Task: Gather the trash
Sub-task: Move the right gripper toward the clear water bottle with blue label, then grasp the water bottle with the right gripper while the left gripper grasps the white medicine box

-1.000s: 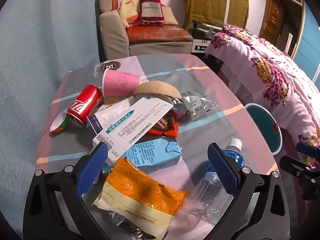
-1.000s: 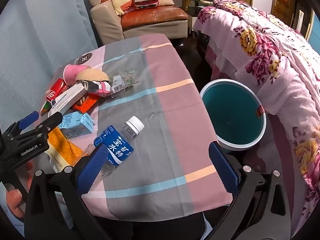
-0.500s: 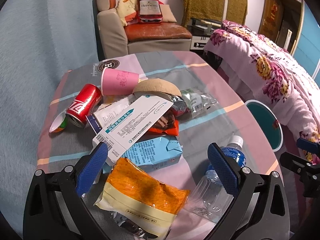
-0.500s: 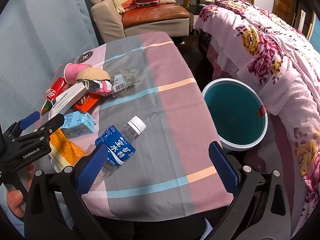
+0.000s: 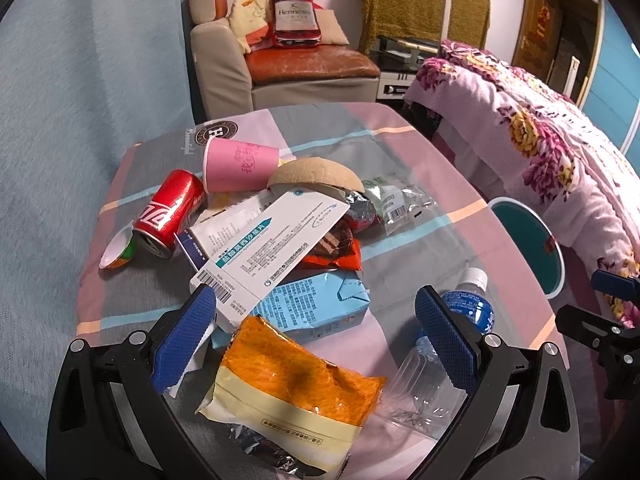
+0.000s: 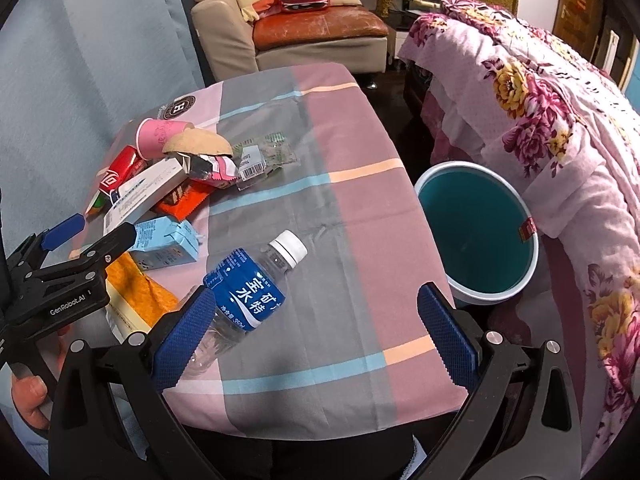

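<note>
A pile of trash lies on the table's left side: an orange snack bag (image 5: 296, 376), a light blue carton (image 5: 316, 304), a white medicine box (image 5: 272, 252), a red can (image 5: 170, 212), a pink cup (image 5: 240, 164) and wrappers. An empty plastic bottle (image 6: 244, 292) with a blue label lies near the front; it also shows in the left wrist view (image 5: 440, 344). My left gripper (image 5: 316, 332) is open above the orange bag. My right gripper (image 6: 314, 340) is open above the table's front, next to the bottle. A teal bin (image 6: 476, 236) stands on the floor to the right.
The table (image 6: 360, 184) has a pink, grey and blue checked cloth. A bed with a floral pink cover (image 6: 540, 92) stands right of the bin. A brown armchair (image 6: 312, 28) with a Hennessy-bottle cushion stands behind the table. A blue curtain (image 6: 80, 60) hangs at the left.
Both grippers have edged slightly forward over the table. Both stay open and nothing on the table has moved.
</note>
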Action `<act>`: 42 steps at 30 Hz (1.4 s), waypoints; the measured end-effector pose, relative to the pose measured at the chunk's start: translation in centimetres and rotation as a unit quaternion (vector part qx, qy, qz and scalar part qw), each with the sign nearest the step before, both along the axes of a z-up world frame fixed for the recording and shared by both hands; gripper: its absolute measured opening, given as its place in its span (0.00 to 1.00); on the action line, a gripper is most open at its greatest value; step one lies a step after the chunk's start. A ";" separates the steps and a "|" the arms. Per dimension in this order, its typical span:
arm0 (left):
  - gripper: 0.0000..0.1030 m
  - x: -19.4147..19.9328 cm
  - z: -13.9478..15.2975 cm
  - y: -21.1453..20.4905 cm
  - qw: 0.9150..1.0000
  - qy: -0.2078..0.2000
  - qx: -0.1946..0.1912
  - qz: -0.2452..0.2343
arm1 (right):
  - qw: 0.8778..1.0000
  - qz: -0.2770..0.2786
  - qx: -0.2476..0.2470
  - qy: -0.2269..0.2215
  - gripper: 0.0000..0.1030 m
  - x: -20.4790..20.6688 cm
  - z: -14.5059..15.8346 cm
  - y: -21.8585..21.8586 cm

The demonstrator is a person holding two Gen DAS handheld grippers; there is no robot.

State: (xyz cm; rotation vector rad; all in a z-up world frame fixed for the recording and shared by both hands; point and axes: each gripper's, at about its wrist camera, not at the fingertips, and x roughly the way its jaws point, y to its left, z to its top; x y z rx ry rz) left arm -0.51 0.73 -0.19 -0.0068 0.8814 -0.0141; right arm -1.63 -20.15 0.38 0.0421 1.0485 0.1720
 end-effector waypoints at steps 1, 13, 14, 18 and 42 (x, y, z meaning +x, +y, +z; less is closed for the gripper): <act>0.97 0.0 0.1 0.2 1.000 0.000 0.000 -0.003 | 1.000 -0.002 -0.001 0.001 0.94 0.0 0.0 0.0; 0.97 -0.5 0.0 1.3 1.000 -0.007 0.004 -0.019 | 1.000 -0.004 -0.008 0.023 0.94 0.0 -0.8 1.4; 0.97 -0.4 0.1 1.4 1.000 -0.008 0.004 -0.020 | 1.000 -0.005 -0.006 0.026 0.94 0.0 -0.9 1.5; 0.97 -0.2 -0.2 2.3 1.000 -0.003 -0.005 -0.026 | 0.999 -0.005 0.002 0.040 0.94 0.2 -1.4 2.0; 0.97 4.8 -1.3 7.1 0.995 0.055 -0.001 -0.078 | 0.977 0.015 0.129 0.167 0.73 4.7 -8.1 5.8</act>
